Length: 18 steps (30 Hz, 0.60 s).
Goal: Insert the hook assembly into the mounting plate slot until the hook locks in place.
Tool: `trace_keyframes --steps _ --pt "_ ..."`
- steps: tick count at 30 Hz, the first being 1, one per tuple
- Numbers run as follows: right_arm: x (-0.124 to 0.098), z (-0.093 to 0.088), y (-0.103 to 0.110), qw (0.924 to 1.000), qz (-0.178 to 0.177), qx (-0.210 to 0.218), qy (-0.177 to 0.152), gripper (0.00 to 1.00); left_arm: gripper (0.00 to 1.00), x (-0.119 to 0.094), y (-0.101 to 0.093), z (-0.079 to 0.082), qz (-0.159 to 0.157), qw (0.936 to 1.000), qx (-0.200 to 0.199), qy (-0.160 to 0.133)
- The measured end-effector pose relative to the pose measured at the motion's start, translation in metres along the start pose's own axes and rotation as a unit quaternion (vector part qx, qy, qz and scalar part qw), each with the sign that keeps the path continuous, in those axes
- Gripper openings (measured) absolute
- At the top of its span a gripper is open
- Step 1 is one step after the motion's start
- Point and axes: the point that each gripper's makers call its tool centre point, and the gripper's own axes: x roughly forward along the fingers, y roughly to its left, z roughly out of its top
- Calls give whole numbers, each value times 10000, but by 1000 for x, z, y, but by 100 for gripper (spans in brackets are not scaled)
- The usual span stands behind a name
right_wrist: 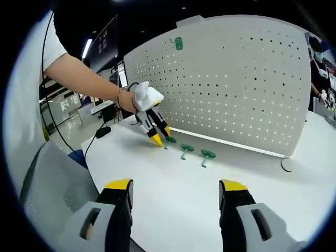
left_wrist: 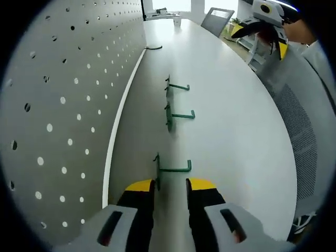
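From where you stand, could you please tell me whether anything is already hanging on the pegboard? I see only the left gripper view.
Observer: Yes. The right gripper view shows one green piece on the pegboard, close to its top edge.
Operator: Thank you. Is the right gripper carrying a hook at the moment?
Observer: No. The right gripper is open with nothing between its jaws, and it faces the pegboard from across the table.
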Motion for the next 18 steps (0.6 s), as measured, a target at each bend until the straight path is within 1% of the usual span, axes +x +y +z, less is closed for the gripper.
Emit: trace_keyframes --steps 4,8,13,16,18 --pt "0 1 -1 10000 -10 10 -18 64 19 1 4 1 111 9999 -58 -19" --pt "0 0 0 10000 -6 3 6 64 16 2 7 1 180 9998 -96 -21" --pt "0 0 -1 10000 -17 9 -7 64 10 3 10 2 307 9995 -36 20" --pt "0 0 -1 10000 -7 21 -13 64 6 2 14 1 417 9991 -100 56" --pt "0 0 -1 10000 -11 9 -7 64 6 3 13 1 394 9991 -141 41"
